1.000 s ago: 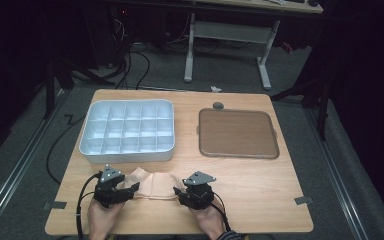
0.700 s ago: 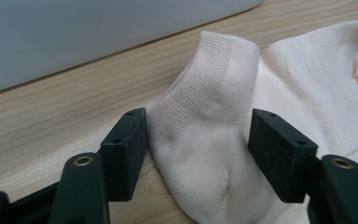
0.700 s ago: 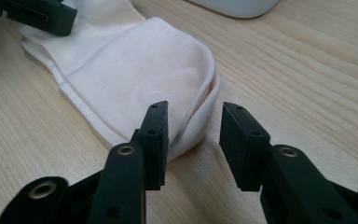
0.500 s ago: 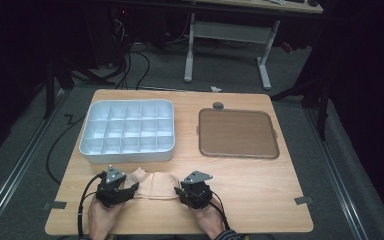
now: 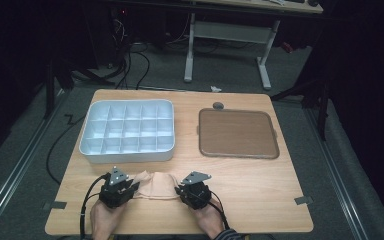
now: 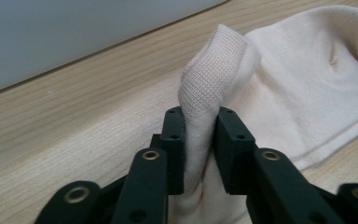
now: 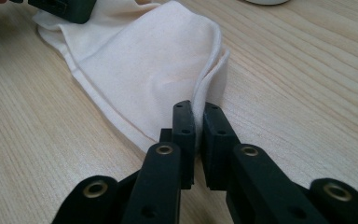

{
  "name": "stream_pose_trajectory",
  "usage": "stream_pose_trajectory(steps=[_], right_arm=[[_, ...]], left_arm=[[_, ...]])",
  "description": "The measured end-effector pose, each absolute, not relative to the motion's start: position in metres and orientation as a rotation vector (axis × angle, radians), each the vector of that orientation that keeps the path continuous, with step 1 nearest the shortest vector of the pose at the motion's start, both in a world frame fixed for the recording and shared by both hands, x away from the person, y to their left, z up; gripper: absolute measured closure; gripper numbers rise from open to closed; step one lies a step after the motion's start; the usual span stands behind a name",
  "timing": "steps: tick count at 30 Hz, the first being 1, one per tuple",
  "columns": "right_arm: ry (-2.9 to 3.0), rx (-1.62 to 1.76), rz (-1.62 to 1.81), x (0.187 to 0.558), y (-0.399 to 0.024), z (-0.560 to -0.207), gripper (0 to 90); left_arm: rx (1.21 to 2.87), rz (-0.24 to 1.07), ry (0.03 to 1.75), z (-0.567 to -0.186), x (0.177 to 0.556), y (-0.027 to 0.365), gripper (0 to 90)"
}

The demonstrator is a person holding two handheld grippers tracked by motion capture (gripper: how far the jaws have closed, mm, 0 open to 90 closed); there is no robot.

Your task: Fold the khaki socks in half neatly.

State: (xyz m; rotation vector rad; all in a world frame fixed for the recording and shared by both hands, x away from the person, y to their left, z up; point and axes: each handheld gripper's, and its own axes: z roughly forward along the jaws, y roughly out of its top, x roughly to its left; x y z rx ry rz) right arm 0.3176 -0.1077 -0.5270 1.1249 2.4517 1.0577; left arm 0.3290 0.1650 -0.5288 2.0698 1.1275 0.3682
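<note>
Cloth (image 5: 154,185), cream-coloured and knitted, lay on the tabletop (image 5: 260,190) at the lower centre of the high view, stretched between your two grippers. Your left gripper (image 5: 130,188) sat at the cloth's left end in that view; its fingers (image 6: 175,135) had just been closing and were clamped on a raised fold of the fabric, seen at the centre of the left gripper view with the fold standing up above the pads. Your right gripper (image 5: 181,190) sat at the cloth's right end; its fingers (image 7: 185,126) had likewise just been closing and pinched the cloth's doubled edge at the centre of the right gripper view, with only a narrow gap between the pads. In that view the rest of the cloth spread toward the upper left of the frame.

A white compartment tray (image 5: 128,156) stood in the upper left part of the tabletop, just beyond the cloth. A brown flat tray (image 5: 237,134) lay at the upper right, well apart from the cloth.
</note>
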Motion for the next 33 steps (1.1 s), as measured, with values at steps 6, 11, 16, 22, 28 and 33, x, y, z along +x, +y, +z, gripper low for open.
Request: stream_pose_trajectory(steps=[6,11,16,22,28,33], right_arm=[[2.444,1.125,1.087,0.318,-0.109,-0.526,86.5],[2.414,1.131,1.126,0.316,-0.114,-0.521,86.6],[2.399,1.123,1.147,0.313,-0.118,-0.516,86.7],[2.377,1.13,1.17,0.311,-0.124,-0.512,86.7],[2.357,1.134,1.174,0.31,-0.135,-0.505,86.7],[2.329,1.158,1.178,0.309,-0.145,-0.502,86.7]], left_arm=[[2.048,0.365,1.121,-0.528,0.329,0.166,78.6],[1.995,0.333,1.115,-0.524,0.328,0.169,79.1],[1.986,0.333,1.093,-0.517,0.326,0.166,79.2],[1.973,0.333,1.068,-0.51,0.326,0.161,79.2],[1.961,0.318,1.044,-0.505,0.326,0.153,79.2],[1.96,0.309,1.022,-0.502,0.328,0.143,79.2]])
